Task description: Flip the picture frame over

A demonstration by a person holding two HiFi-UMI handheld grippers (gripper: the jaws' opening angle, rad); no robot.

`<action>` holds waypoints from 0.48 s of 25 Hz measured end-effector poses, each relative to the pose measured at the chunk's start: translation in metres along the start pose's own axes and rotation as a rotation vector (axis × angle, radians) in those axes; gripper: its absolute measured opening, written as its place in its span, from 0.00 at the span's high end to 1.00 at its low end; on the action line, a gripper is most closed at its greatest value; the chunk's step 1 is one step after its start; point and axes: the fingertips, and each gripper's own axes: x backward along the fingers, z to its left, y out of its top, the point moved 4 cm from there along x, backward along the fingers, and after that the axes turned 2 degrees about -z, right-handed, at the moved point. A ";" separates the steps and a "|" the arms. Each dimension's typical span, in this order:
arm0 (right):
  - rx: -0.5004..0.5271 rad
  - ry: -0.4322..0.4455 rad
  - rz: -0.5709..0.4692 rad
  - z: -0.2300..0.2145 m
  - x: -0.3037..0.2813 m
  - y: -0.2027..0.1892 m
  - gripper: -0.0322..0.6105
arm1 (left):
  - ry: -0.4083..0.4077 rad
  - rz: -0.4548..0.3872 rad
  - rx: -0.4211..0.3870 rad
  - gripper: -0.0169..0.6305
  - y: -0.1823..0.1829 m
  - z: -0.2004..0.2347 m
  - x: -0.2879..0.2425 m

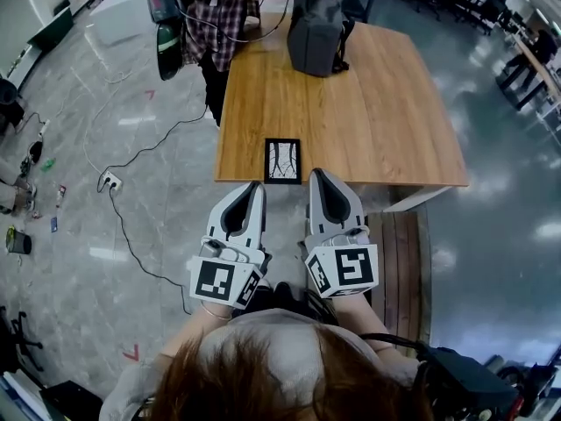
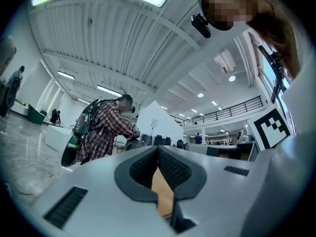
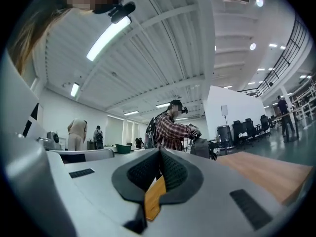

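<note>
Head view: the picture frame (image 1: 282, 160) lies flat, image side up, at the near edge of the wooden table (image 1: 368, 121). The left gripper (image 1: 256, 187) and right gripper (image 1: 317, 175) hover side by side just short of that edge. Each has its jaws pressed together with nothing between them.

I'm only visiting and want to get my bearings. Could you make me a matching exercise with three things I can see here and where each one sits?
Things:
1. small black rectangular picture frame
2. dark grey fabric backpack
3. white plastic power strip

Places:
A. on the grey floor, left of the light wooden table
B. lying flat at the table's near edge
C. standing at the table's far end

Pairs: 1-B, 2-C, 3-A.
</note>
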 end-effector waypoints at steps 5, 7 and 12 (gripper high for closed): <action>-0.058 0.022 0.021 0.003 0.002 -0.003 0.93 | -0.012 0.003 -0.006 0.96 0.002 -0.007 0.001; -0.060 0.031 0.031 0.005 0.004 -0.005 0.93 | -0.015 0.005 -0.005 0.96 0.001 -0.010 0.003; -0.080 0.047 0.029 0.009 0.006 -0.008 0.93 | -0.021 0.008 -0.007 0.96 -0.002 -0.012 0.005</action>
